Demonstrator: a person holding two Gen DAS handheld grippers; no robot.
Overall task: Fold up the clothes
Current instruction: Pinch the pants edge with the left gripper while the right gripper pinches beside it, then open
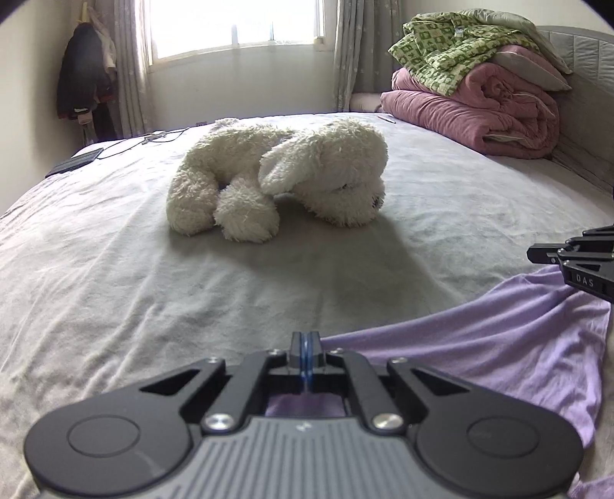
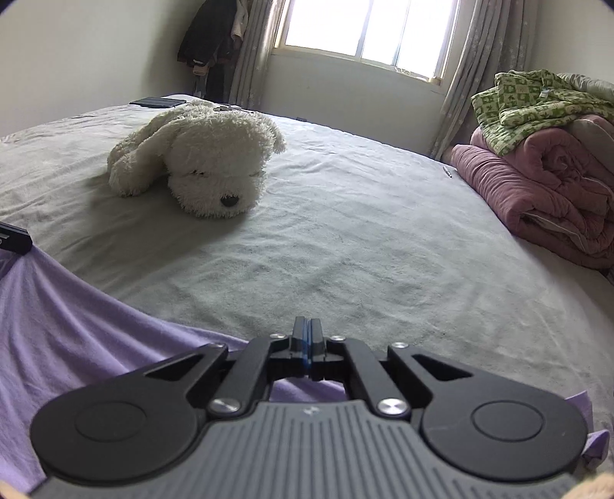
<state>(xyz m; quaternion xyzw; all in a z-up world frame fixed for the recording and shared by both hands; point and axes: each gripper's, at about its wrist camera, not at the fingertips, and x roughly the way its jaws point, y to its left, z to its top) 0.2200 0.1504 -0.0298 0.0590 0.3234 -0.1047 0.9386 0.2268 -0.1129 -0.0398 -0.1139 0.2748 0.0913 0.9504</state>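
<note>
one lilac garment [image 1: 479, 345], two grippers [image 1: 306, 341] clamping it

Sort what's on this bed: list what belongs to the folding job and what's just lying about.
Job:
lilac garment
left gripper, shut on it
right gripper, shut on it

Lying about:
white plush dog
pink quilt
green patterned cloth
dark case

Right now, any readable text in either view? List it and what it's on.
"DAS": on the right gripper, white letters on its black body.
Small logo on the left gripper grey housing: too small to read.
Collar tag on the green pyjamas: blurred, unreadable.
</note>
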